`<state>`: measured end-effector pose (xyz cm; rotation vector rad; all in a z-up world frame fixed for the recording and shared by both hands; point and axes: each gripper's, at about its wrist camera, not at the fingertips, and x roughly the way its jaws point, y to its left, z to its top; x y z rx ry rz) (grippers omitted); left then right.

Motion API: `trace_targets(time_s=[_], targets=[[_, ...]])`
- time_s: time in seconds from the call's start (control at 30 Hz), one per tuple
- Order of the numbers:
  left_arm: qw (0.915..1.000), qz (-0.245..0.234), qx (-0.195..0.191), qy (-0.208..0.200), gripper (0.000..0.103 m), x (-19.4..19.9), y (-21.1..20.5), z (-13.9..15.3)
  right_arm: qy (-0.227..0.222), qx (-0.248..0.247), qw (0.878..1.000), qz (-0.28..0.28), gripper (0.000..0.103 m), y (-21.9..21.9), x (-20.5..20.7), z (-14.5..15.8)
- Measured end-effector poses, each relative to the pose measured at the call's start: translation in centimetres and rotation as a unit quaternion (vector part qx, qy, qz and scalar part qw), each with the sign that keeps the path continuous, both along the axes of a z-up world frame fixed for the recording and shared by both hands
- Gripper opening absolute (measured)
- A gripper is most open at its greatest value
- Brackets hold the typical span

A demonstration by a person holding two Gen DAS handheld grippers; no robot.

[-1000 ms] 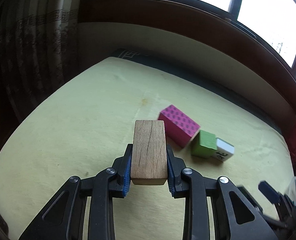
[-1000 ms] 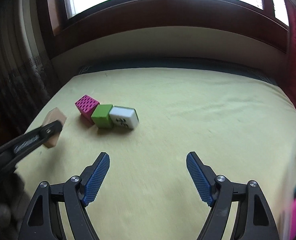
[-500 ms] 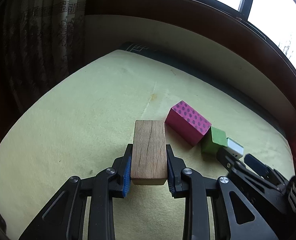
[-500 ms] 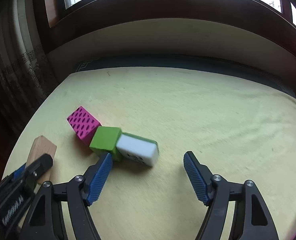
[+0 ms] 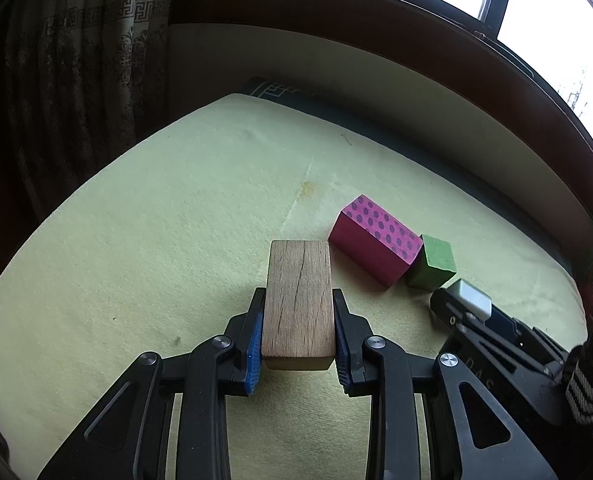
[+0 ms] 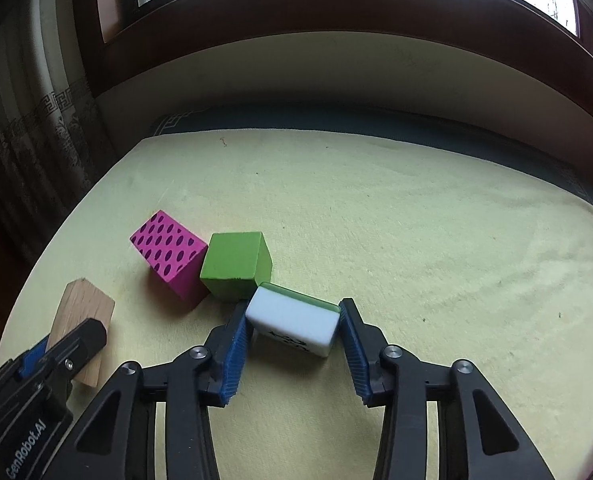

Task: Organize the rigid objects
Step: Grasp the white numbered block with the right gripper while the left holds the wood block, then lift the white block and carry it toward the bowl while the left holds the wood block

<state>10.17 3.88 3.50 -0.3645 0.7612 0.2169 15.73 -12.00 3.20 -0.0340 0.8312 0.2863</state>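
Moving in from a moment ago, the right gripper (image 6: 292, 344) now has its fingers apart around the white-and-green tile (image 6: 294, 325) on the yellow bed (image 6: 416, 240), ready to grab, while the left gripper (image 5: 298, 344) stays clamped on the brown wooden block (image 5: 298, 300).

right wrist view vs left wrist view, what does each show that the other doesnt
Only the right wrist view shows the white tile's top and printed face between the right gripper's pads, and the green cube touching it. Only the left wrist view shows the wooden block's cracked top clamped in the left gripper. Both show the pink dotted block, the cube and the yellow cloth.
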Motion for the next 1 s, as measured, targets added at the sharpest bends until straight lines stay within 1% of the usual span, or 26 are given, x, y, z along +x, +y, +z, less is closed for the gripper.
trace_targets(time_s=[0.2, 0.43, 0.77, 1.0], targets=[[1.0, -0.006, 0.003, -0.003, 0.03, 0.0, -0.2, 0.0, -0.003, -0.008, 1.0, -0.002, 0.046, -0.3, -1.2, 0.1], [0.9997, -0.02, 0.007, -0.009, 0.03, -0.2, -0.9, 0.1, -0.011, -0.02, 1.0, -0.02, 0.046, -1.4, -2.9, 0.5], [0.9988, -0.044, 0.018, -0.015, 0.03, -0.4, -2.6, 0.3, -0.013, -0.011, 0.999, -0.044, 0.046, -3.3, -5.1, 1.1], [0.9981, -0.056, 0.021, -0.017, 0.03, -0.6, -3.2, 0.4, -0.018, -0.017, 0.998, -0.056, 0.046, -2.7, -5.7, 1.3]])
